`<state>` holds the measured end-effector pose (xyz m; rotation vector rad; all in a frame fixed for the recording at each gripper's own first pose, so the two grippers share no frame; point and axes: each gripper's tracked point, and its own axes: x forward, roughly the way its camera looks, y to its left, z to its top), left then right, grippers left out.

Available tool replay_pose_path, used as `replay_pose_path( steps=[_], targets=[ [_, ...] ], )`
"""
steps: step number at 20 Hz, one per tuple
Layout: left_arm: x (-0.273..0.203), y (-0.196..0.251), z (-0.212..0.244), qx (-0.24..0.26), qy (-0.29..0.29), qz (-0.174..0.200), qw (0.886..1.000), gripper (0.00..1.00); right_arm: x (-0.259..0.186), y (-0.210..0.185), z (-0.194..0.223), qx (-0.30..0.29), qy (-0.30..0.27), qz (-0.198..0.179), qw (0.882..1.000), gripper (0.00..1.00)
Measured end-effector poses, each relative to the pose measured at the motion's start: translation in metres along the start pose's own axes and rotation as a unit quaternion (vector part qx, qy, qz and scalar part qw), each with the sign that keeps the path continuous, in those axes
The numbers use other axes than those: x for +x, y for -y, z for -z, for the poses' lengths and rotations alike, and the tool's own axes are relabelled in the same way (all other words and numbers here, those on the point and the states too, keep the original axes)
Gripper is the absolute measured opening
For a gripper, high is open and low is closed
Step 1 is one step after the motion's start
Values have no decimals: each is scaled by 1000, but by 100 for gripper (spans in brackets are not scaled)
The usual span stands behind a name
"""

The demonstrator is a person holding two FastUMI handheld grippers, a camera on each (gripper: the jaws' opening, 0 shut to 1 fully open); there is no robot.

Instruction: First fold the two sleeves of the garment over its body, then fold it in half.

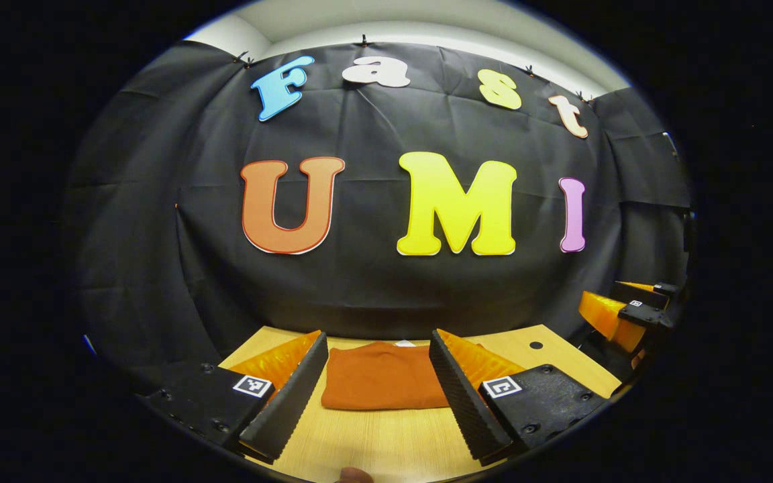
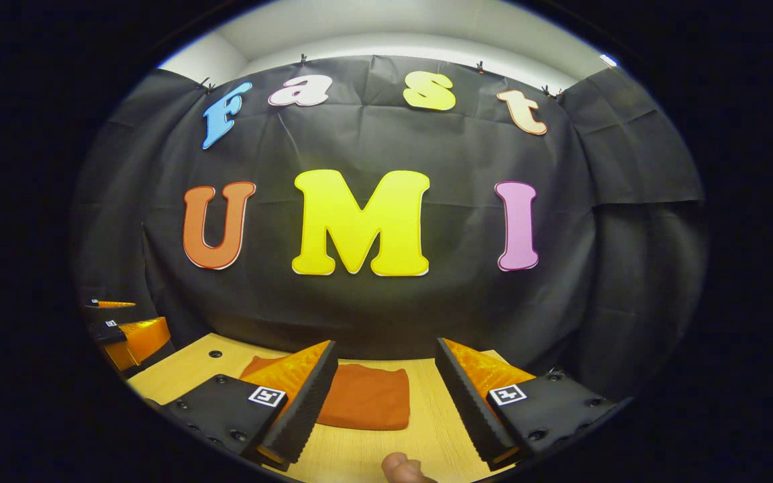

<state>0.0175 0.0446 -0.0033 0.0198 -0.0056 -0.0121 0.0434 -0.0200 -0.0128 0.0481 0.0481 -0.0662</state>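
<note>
Spread, empty fingers of both the left gripper [image 1: 378,396] and right gripper [image 2: 386,402] hover over the folded garment [image 1: 383,377], which looks finished, so next comes withdrawal.

Around the folded garment [image 1: 383,376] you have bare table [image 1: 386,436] on its near side; the booth wall [image 1: 373,295] blocks just behind it.

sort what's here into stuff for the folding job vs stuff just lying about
For the job:
- garment, lying folded on the table
- left gripper, fingers apart, holding nothing
- right gripper, fingers apart, holding nothing

Just there:
- table
- hole in the tabletop
- black cloth wall
</note>
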Motion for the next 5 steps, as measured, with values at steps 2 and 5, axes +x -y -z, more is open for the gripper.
replay_pose_path(
  steps=[2, 5],
  targets=[
    [0, -1, 0, -5, 0, -1, 1000, 98, -1, -4, -1, 1, 1, -5, 1000, 94],
    [0, -7, 1, -7, -3, -6, 1000, 98, -1, -9, -1, 5, 2, -13, 1000, 94]
  ],
)
